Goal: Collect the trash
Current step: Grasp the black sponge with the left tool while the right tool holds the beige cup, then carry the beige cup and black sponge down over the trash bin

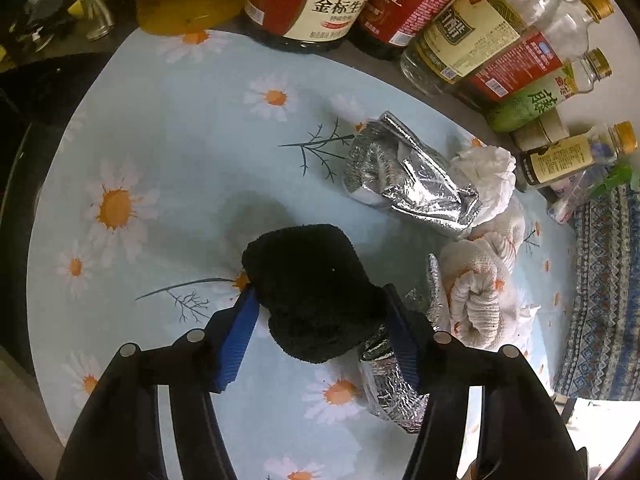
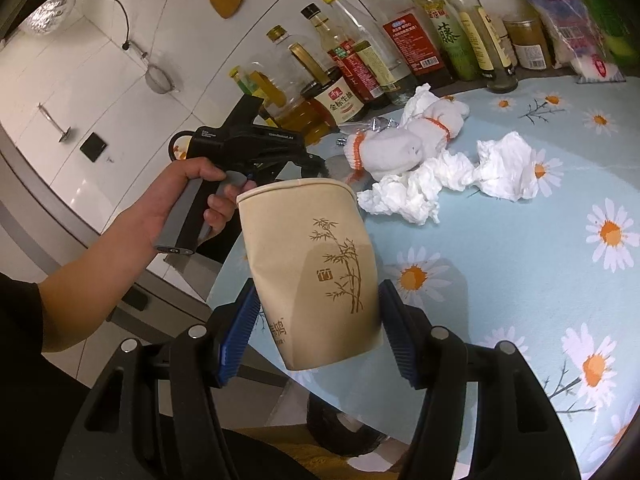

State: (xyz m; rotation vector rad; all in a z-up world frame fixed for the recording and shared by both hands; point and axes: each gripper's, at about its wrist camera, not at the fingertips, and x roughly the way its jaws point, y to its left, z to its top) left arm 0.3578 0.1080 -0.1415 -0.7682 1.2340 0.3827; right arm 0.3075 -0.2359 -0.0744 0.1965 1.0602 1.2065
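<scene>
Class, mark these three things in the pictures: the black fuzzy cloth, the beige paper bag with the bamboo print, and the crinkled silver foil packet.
Black fuzzy cloth [image 1: 316,292]: left wrist view, middle of its top.
Beige paper bag with bamboo print [image 2: 308,272]: right wrist view, front face.
Crinkled silver foil packet [image 1: 412,176]: left wrist view, centre.

Black grippers [image 2: 318,334], ribbed blue pads, grey handle, black sleeve [image 2: 20,320].
</scene>
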